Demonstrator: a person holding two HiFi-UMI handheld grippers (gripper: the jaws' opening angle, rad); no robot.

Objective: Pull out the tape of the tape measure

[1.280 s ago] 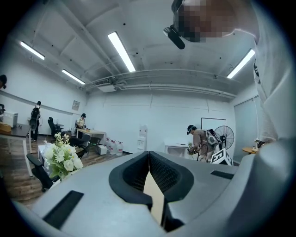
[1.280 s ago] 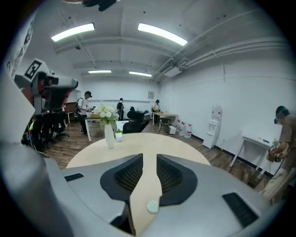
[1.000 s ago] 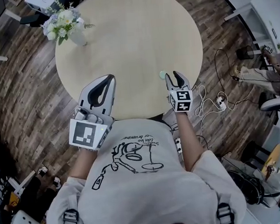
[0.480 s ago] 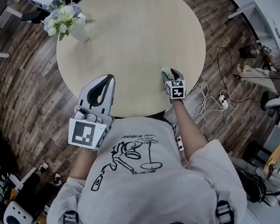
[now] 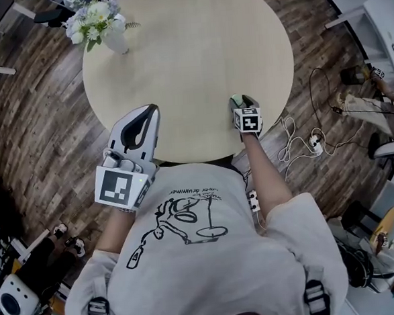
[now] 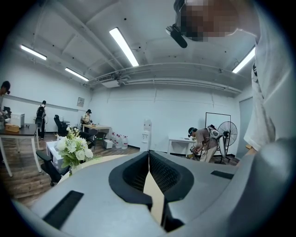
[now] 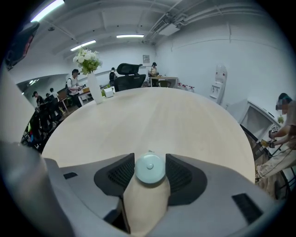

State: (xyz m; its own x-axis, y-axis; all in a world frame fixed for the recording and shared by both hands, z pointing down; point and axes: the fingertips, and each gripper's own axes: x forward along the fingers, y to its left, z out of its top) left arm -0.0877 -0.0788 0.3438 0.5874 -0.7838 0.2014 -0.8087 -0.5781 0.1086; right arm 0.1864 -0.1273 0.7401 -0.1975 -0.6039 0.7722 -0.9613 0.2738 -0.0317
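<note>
A small round pale-green tape measure lies on the round beige table, near its front right edge. My right gripper stands open around it. The case sits between the two black pads with barely any gap on either side, still resting on the table. In the head view the tape measure peeks out at the tip of the right gripper. No tape is drawn out. My left gripper hovers over the table's front left edge, shut and empty, its jaws meeting at the tip.
A white vase of flowers stands at the table's far left rim. Cables and a power strip lie on the wood floor to the right. Office chairs, desks and people are in the room beyond the table.
The right gripper has moved forward over the tape measure, which lay just ahead of its tips and now sits between its jaws. The left gripper has stayed put.
</note>
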